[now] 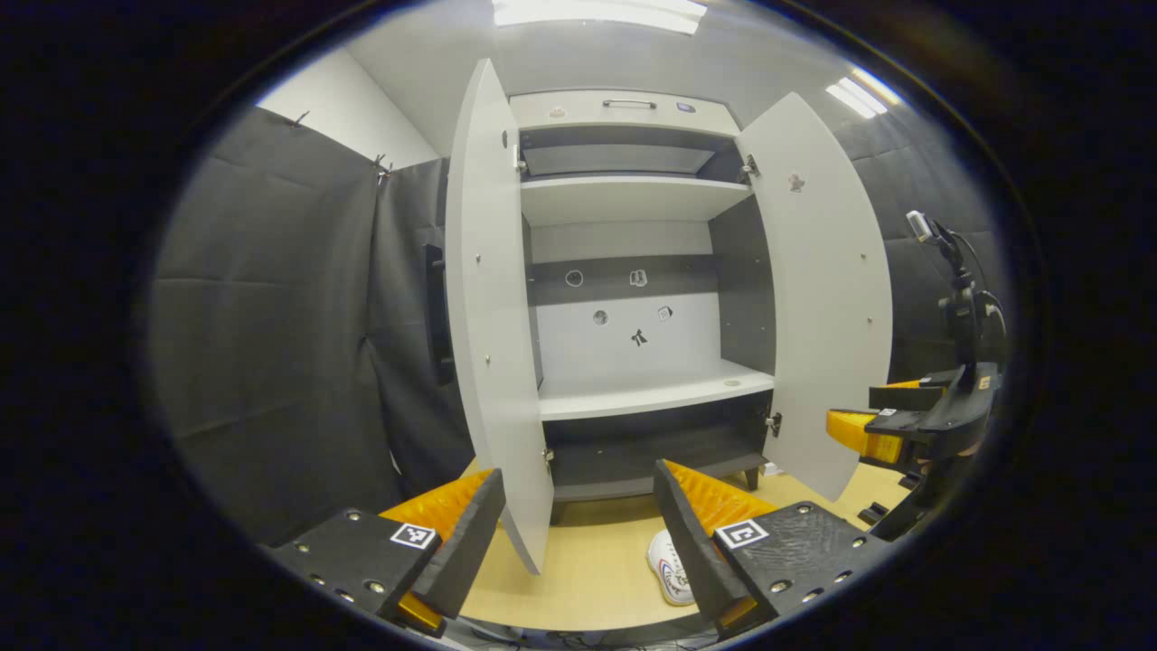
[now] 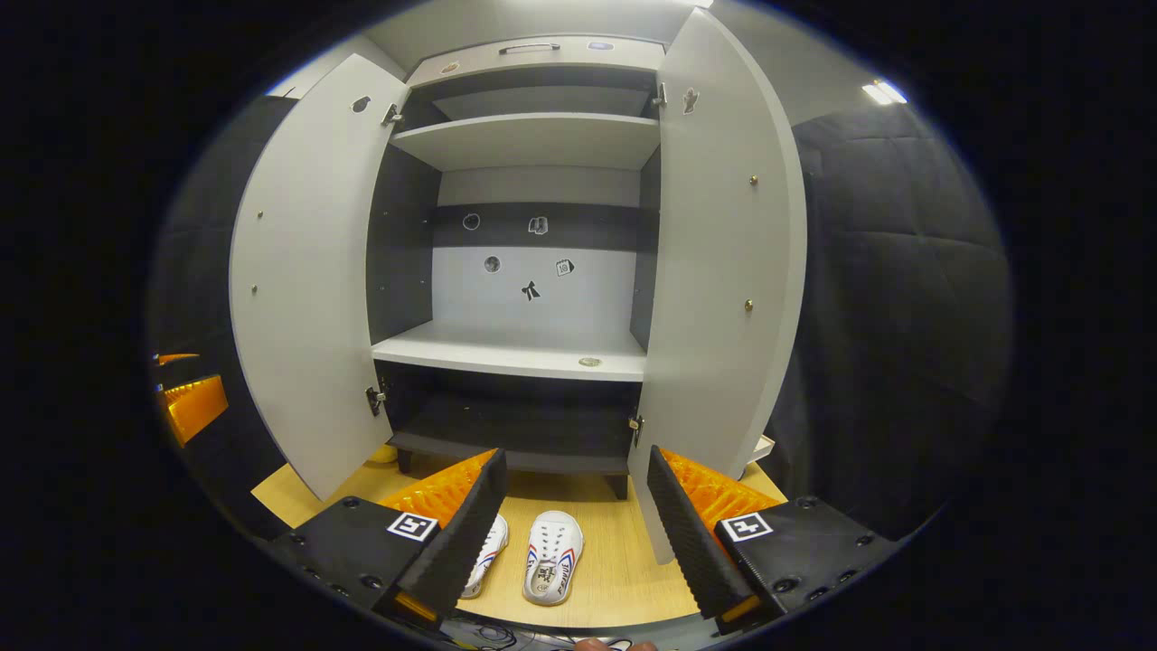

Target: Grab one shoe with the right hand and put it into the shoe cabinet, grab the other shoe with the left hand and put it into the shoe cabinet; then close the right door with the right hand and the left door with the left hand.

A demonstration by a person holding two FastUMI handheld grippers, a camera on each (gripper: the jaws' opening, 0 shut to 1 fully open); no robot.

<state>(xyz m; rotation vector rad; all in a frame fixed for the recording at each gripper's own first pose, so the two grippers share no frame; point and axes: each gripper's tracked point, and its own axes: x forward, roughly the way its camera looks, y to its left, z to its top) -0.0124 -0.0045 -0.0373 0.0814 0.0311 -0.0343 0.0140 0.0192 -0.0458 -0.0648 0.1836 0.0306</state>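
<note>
The right gripper (image 2: 569, 520) hung spread wide and empty, the left gripper (image 1: 578, 533) likewise. Just beyond, two white shoes (image 2: 553, 557) lay side by side on the wooden floor (image 2: 624, 579). Farther back stood the shoe cabinet (image 2: 533, 357), both doors (image 2: 723, 271) swung open.

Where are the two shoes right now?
In the right gripper view, both shoes lie side by side on the wooden floor before the open cabinet, between the right gripper fingers.
</note>
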